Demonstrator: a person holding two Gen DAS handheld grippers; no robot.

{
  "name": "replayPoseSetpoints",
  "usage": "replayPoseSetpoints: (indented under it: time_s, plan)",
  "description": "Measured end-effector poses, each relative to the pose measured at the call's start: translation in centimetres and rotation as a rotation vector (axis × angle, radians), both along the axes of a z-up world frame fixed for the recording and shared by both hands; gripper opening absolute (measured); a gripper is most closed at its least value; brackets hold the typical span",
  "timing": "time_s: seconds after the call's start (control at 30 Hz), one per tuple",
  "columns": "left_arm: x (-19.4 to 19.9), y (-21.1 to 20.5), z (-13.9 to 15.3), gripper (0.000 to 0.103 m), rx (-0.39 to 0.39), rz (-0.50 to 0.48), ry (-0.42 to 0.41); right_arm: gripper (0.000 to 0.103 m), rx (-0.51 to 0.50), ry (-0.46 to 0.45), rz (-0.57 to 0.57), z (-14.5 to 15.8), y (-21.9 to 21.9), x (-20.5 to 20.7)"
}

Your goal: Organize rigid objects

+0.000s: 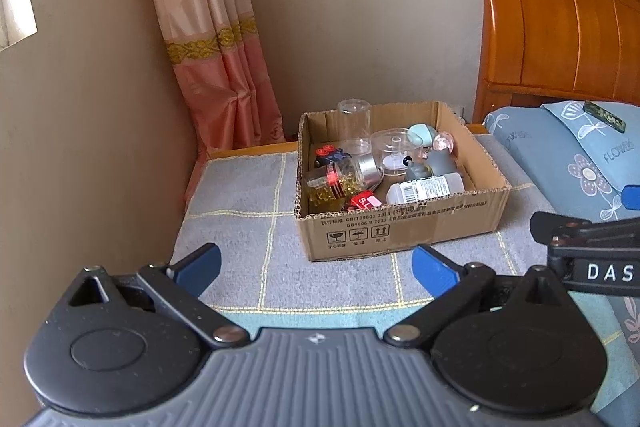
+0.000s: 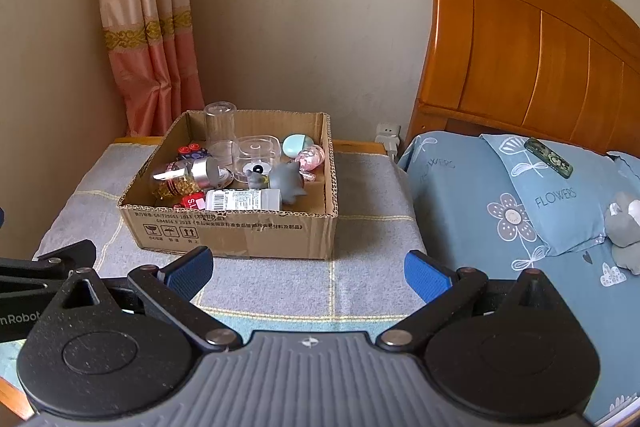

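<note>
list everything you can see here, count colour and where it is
cardboard box: 1, brown, on the grey checked cloth
white bottle: 1, barcode label, lying at the box front
capsule jar: 1, clear with silver lid, yellow capsules, lying box left
clear tall cup: 1, upright, box back left
clear round container: 1, box middle
grey toy figure: 1, box right
mint egg-shaped case: 1, box back
pink ball: 1, box back right
red pack: 1, box front
headboard: 1, orange wood, right
pillows: blue floral, bed
curtain: peach, left
left gripper: open, empty
right gripper: open, empty
</note>
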State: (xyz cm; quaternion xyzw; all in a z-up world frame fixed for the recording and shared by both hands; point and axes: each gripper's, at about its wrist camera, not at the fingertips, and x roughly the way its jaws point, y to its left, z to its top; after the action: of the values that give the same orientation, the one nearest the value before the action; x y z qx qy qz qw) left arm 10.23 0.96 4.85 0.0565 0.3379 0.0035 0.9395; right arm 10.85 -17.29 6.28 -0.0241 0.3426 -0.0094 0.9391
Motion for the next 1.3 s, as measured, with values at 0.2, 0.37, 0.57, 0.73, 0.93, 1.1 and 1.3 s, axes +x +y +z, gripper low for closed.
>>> replayPoseSetpoints:
  time_s: [0.2, 0.37, 0.57, 0.73, 0.93, 1.1, 1.3]
  plan:
    - [-0.01, 0.04, 0.04, 0.101, 0.000, 0.004, 0.000, 0.103, 0.001, -0.001, 0.002, 0.03, -0.07, 0.01]
    - [-0.05, 0.05, 0.00, 0.101, 0.001, 0.004, 0.001, 0.103, 0.002, 0.000, 0.001, 0.06, -0.10, -0.11]
    - [-0.10, 0.11, 0.04, 0.101, -0.006, 0.004, 0.003, 0.103, -0.001, -0.001, 0.006, 0.06, -0.02, -0.24]
    - [-0.16, 0.15, 0.10, 0.101, -0.010, 0.008, 0.004, 0.103, 0.003, -0.003, 0.004, 0.12, -0.12, -0.26]
    - [-0.09, 0.03, 0.03, 0.101, -0.021, 0.018, 0.013, 0.103, 0.006, -0.007, 0.004, 0.16, -0.20, -0.36]
    - [-0.07, -0.11, -0.02, 0.101, -0.028, 0.018, 0.014, 0.103, 0.006, -0.007, 0.005, 0.16, -0.23, -0.35]
    - [-0.05, -0.10, -0.03, 0.101, -0.029, 0.021, 0.014, 0.103, 0.007, -0.007, 0.004, 0.16, -0.22, -0.35]
